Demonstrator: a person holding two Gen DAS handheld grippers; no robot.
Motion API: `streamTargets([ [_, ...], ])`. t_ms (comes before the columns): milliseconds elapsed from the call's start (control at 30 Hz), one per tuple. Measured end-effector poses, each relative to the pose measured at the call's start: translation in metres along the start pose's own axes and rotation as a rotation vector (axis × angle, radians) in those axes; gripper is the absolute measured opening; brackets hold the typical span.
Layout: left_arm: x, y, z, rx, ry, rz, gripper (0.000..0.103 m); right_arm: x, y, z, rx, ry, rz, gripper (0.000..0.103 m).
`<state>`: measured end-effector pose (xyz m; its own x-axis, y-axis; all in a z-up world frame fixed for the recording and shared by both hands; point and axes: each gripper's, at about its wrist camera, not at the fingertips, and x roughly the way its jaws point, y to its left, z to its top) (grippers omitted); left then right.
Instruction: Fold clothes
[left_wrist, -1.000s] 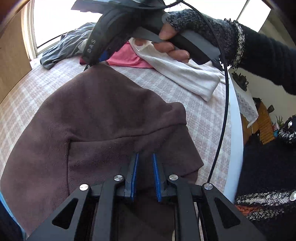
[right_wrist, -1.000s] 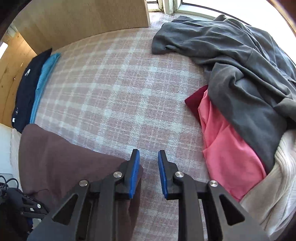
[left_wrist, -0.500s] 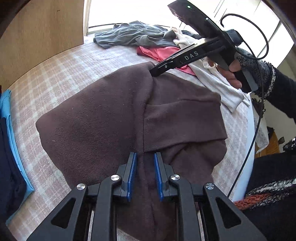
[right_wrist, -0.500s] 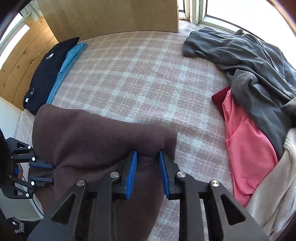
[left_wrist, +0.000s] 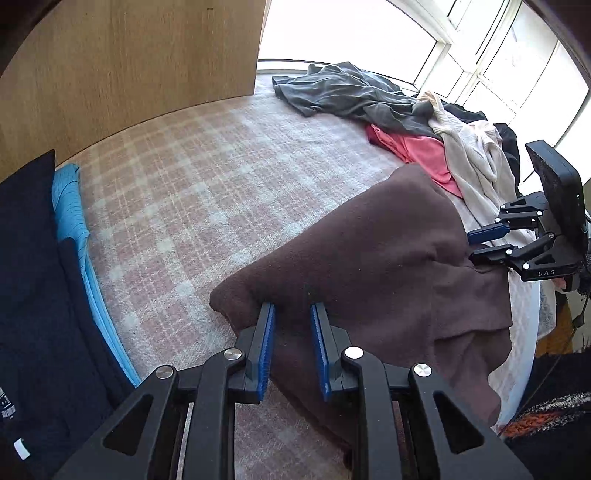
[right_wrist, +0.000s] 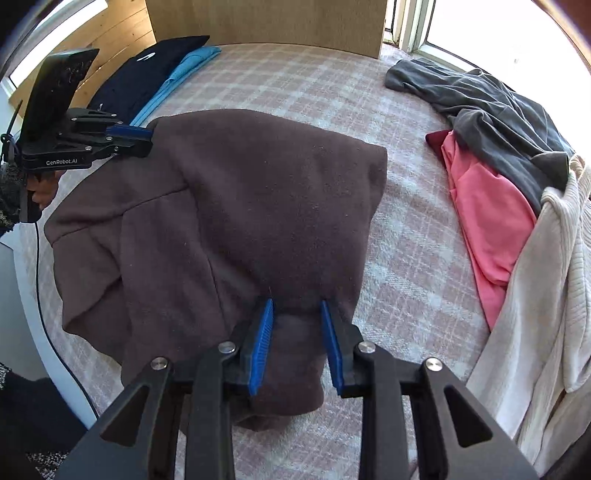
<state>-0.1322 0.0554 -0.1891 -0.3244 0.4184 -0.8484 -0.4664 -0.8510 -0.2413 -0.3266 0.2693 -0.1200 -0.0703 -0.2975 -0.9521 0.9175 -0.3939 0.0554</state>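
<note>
Brown fleece garment (right_wrist: 236, 221) lies folded over on the checked bed, filling centre frame, one seam running diagonally across it. Its near edge bunches low in frame, its far corner reaching toward upper left.

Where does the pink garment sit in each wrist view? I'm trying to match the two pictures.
Left wrist view: the pink garment lies upper right, between the grey garment and the cream knit.
Right wrist view: it lies at the right, below the grey garment and left of the cream knit.
Shared landmark: the brown garment on the plaid cover.
</note>
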Motion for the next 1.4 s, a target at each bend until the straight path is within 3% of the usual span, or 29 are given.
streamTargets([
  [167,-0.048,-0.039,-0.021,0.059,-0.039,-0.073,0.015,-0.039,0.008,-0.003,0.018,-0.076,0.066,0.027],
  [267,-0.040,-0.059,-0.046,0.067,0.013,-0.162,0.022,-0.022,0.033,-0.014,-0.072,-0.019,0.039,0.027],
  [333,-0.019,-0.061,-0.067,0.056,0.082,-0.133,0.021,-0.002,0.042,-0.024,-0.110,0.015,-0.009,0.030],
  [467,-0.032,-0.047,-0.073,-0.075,0.016,-0.161,0.020,-0.011,0.036,-0.025,-0.071,-0.027,0.019,0.032],
  [567,-0.062,-0.019,-0.066,-0.217,-0.065,-0.123,0.022,-0.033,0.018,-0.021,0.023,-0.085,0.088,0.032],
  [633,-0.069,0.001,-0.068,-0.338,-0.058,-0.161,0.036,-0.042,0.005,-0.019,0.079,-0.116,0.085,0.037],
  [733,-0.061,0.012,-0.074,-0.440,-0.003,-0.185,0.036,-0.041,-0.008,-0.013,0.125,-0.109,0.039,0.043],
  [900,-0.060,-0.004,-0.087,-0.451,-0.008,-0.193,0.036,-0.037,0.003,-0.011,0.124,-0.087,0.130,0.043],
  [1033,-0.043,-0.010,-0.093,-0.401,0.037,-0.146,0.036,-0.028,0.031,-0.018,0.037,-0.068,0.125,0.043],
  [1167,-0.022,-0.015,-0.099,-0.342,0.096,-0.090,0.038,-0.005,0.043,-0.029,-0.065,0.013,0.078,0.044],
  [1200,-0.025,-0.011,-0.099,-0.372,0.085,-0.118,0.037,-0.004,0.043,-0.031,-0.081,0.021,0.073,0.044],
  [1300,-0.045,0.003,-0.089,-0.444,0.011,-0.201,0.036,-0.029,0.016,-0.023,0.055,-0.035,0.161,0.044],
  [1400,-0.046,0.016,-0.072,-0.495,-0.003,-0.267,0.042,-0.033,-0.016,-0.009,0.154,-0.059,0.127,0.045],
])
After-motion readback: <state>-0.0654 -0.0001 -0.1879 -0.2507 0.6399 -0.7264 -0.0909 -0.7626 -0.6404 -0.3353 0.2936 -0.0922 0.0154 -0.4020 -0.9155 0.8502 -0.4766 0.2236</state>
